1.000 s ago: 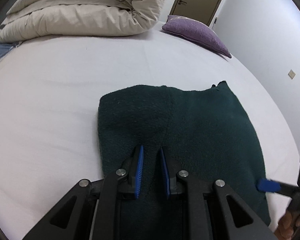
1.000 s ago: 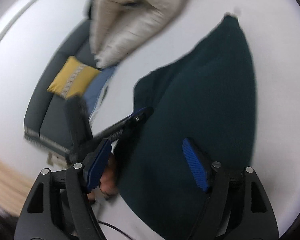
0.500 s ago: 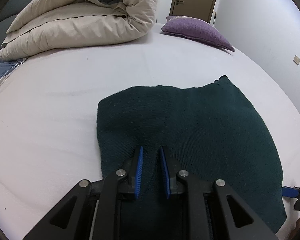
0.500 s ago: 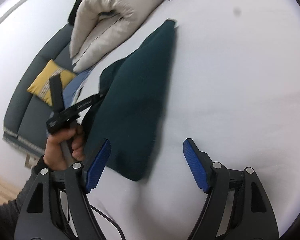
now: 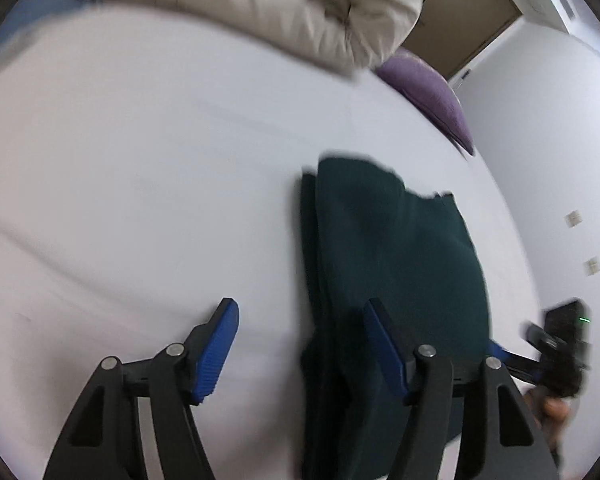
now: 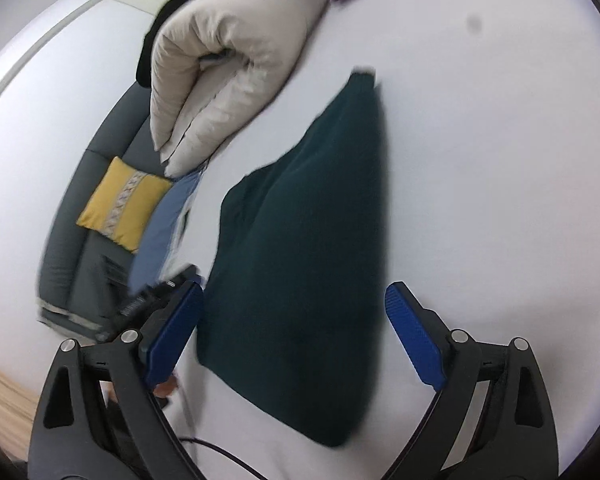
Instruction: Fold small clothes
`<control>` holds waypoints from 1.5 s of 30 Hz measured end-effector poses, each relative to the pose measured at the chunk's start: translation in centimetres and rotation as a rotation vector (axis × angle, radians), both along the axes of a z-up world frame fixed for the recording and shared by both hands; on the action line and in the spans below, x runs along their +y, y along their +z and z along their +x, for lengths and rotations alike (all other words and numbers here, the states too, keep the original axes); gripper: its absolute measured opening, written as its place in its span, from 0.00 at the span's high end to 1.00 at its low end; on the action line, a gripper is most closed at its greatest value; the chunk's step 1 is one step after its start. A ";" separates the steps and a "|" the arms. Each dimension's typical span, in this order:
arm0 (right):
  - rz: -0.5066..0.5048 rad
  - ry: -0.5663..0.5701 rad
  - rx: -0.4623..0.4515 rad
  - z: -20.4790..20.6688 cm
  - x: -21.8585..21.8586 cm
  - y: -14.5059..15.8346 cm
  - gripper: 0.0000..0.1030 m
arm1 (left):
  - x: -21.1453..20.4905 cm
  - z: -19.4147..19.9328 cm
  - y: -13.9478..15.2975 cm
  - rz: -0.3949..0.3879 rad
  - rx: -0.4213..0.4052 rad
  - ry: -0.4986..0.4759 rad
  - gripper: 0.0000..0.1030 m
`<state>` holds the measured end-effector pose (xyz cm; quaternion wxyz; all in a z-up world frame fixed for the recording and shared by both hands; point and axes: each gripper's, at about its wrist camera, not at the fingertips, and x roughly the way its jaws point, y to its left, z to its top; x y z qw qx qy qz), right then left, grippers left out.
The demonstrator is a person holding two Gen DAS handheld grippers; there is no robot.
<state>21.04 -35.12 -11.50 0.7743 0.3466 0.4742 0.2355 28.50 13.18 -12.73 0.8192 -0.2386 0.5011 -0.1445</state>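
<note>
Both grippers are opening with nothing gripped: the left gripper [image 5: 300,344] straddles the folded dark green garment's [image 5: 396,264] edge; the right gripper [image 6: 296,336] frames it on the white bed [image 6: 500,160].

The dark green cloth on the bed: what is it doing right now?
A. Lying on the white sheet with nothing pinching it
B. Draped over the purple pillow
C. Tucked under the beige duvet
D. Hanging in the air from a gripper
A. The dark green cloth lies on the white sheet, while the opening right gripper merely straddles it without pinching.
</note>
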 end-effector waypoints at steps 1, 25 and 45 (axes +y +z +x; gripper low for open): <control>0.003 -0.006 0.036 0.7 0.2 -0.7 0.10 | 0.0 0.3 -0.8 -0.056 0.034 -0.017 0.35; -0.131 0.003 0.067 4.6 5.6 -2.8 0.60 | -2.2 1.9 -1.0 -0.100 0.094 -0.079 0.77; -0.099 0.052 -0.076 -19.8 3.0 6.6 0.62 | -8.4 -22.0 6.8 0.026 -0.060 -0.242 0.77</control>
